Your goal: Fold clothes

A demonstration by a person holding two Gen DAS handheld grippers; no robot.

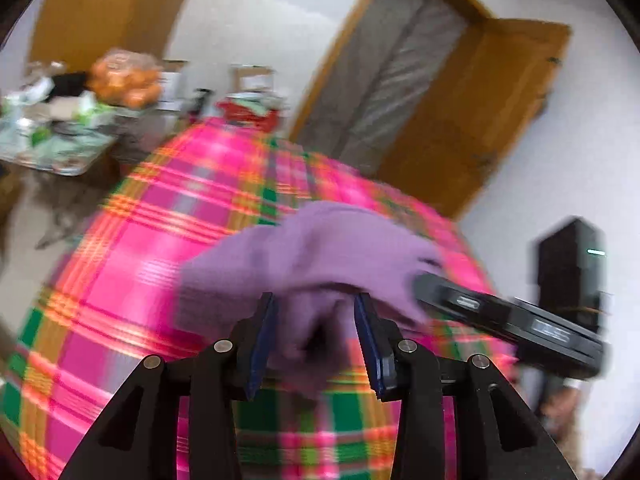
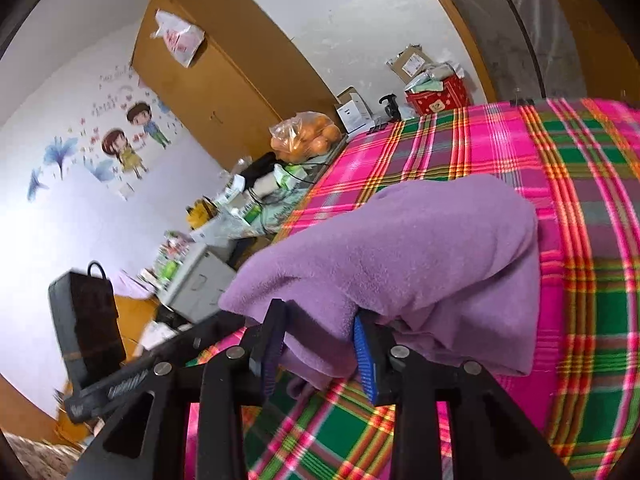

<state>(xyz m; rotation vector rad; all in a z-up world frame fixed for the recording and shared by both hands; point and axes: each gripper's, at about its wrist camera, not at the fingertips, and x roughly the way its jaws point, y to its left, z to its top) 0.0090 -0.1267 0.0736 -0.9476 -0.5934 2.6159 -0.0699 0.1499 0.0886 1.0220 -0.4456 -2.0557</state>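
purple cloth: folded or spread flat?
Folded, loosely. The purple cloth lies doubled in a bunched heap on the plaid cover, layers showing at its near edge.

Right tool (image 2: 316, 344) jaws parted, purple garment (image 2: 400, 264) fold between them, over plaid cloth (image 2: 580, 208).

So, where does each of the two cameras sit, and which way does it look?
Left wrist view: on the left gripper, looking along its fingers over the purple garment toward a wooden door; the right gripper's body shows.
Right wrist view: on the right gripper, looking over the garment toward a wardrobe; the left gripper's body shows.
Both share the garment and the plaid cloth.
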